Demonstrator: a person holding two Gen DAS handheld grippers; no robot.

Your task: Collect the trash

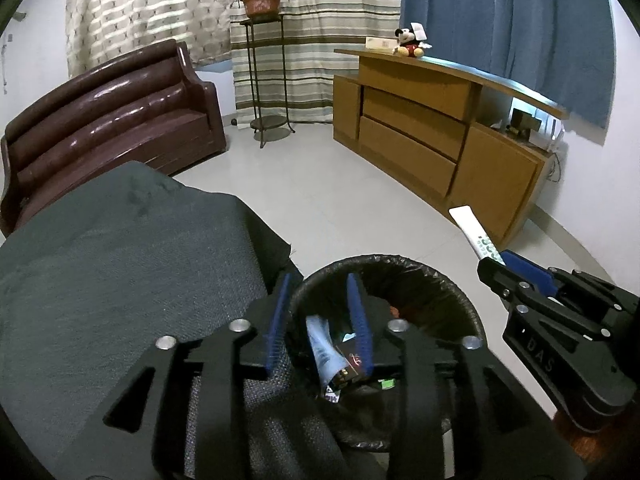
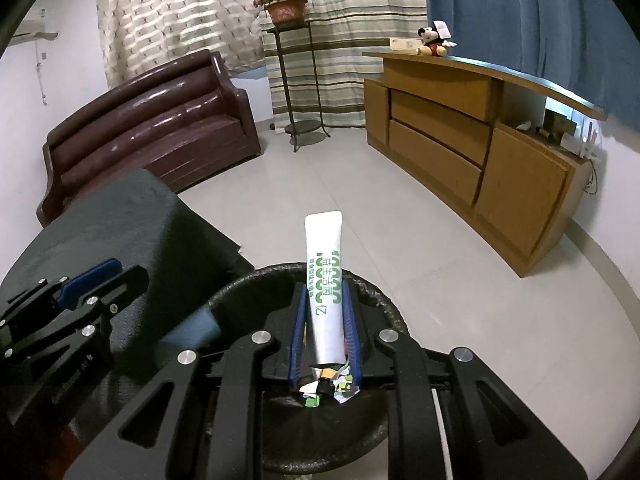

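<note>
A black bin [image 1: 440,280] lined with a dark bag stands on the floor with several scraps in its bottom. My left gripper [image 1: 319,284] hangs over its mouth, jaws apart. A light blue packet [image 1: 324,348] lies between and below the blue pads, touching neither that I can see. My right gripper [image 1: 490,264] is at the right, shut on a white tube [image 1: 472,232]. In the right wrist view the tube [image 2: 324,248], printed in green, stands upright in the right gripper [image 2: 325,292] over the bin [image 2: 240,292]. The left gripper [image 2: 120,272] shows at the left.
A dark grey cloth-covered surface [image 1: 120,260] borders the bin on the left. Beyond it stands a brown sofa [image 1: 112,120]. A metal plant stand [image 1: 268,80] is at the back and a wooden cabinet [image 1: 420,128] on the right. Pale tiled floor [image 1: 340,184] lies between them.
</note>
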